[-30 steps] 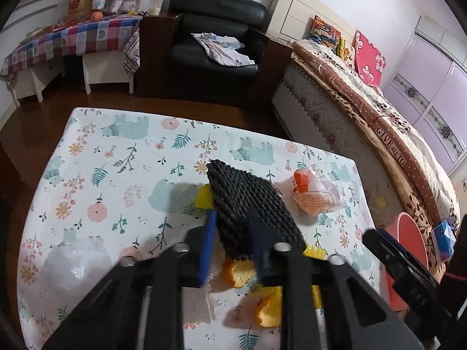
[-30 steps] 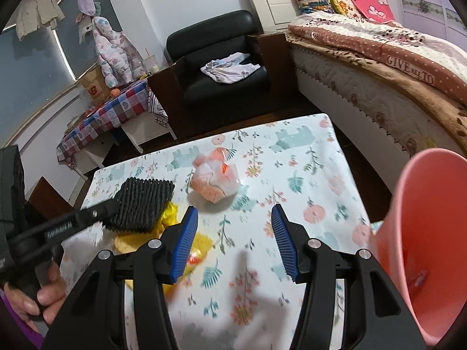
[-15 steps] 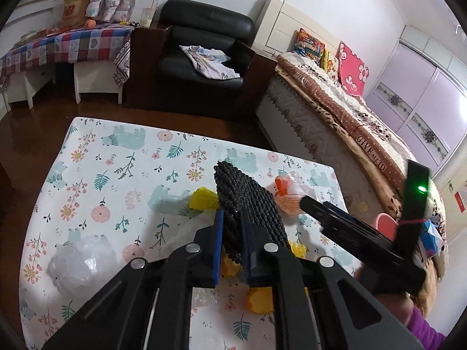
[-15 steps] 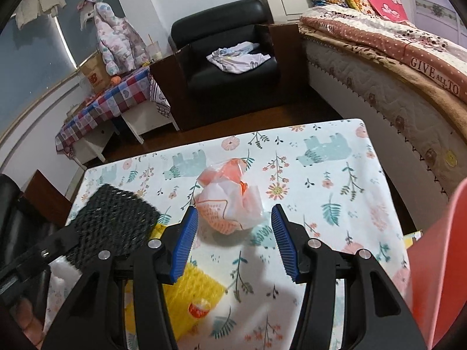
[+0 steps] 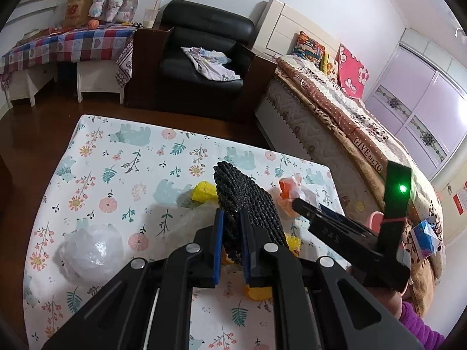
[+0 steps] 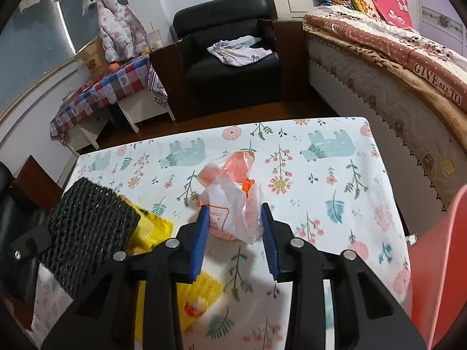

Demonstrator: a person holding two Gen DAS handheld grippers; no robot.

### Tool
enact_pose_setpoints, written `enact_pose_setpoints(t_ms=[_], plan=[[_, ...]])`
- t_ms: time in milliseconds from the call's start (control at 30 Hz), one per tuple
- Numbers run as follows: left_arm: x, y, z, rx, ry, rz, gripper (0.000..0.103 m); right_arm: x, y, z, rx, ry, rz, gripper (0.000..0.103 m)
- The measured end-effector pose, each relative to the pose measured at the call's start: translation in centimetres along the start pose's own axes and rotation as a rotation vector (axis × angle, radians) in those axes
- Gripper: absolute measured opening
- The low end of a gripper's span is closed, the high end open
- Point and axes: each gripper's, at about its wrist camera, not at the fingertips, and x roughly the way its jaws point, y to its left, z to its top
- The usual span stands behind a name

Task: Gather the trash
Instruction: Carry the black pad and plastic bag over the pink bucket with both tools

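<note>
A: What is held in the left claw (image 5: 232, 243)?

B: A black foam net sleeve (image 5: 248, 201) is clamped between its blue pads, lifted off the bench (image 5: 116, 157), its long axis running away from the claw toward the far side.

A: And the right claw (image 6: 235, 234)?

B: Its jaws are spread apart, and the crumpled orange-and-white plastic bag (image 6: 233, 195) is bracketed between the two tips. The bag lies directly ahead of that claw, at the bench's middle, so the right claw is plainly the nearer one. Whether the pads are already touching the film cannot be told; contact seems likely on the left side.

A: What else is left on the bench?

B: Yellow foam netting (image 6: 189, 297) is seen near and to the left of the right claw, and a crumpled clear plastic wad (image 5: 90, 250) at the near left. A pink bin (image 6: 437, 277) is seen at the bench's right edge.

A: The next move?

B: Closing straight on the bag is probably all that is required.
</note>
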Motion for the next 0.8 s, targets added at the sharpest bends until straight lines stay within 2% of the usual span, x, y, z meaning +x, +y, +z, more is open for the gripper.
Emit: enact_pose_setpoints(t_ms=[400, 800], plan=[[-1.9, -2.3, -0.8, 0.024, -0.012, 0.024, 0.01, -7.5, -0.5, -2.3, 0.031, -0.042, 0.042, 0.035], [-2.9, -6.4, -2.0, 0.084, -0.023, 0.032, 0.01, -12.8, -2.7, -5.1, 0.051, -0.088, 0.02, 0.035]])
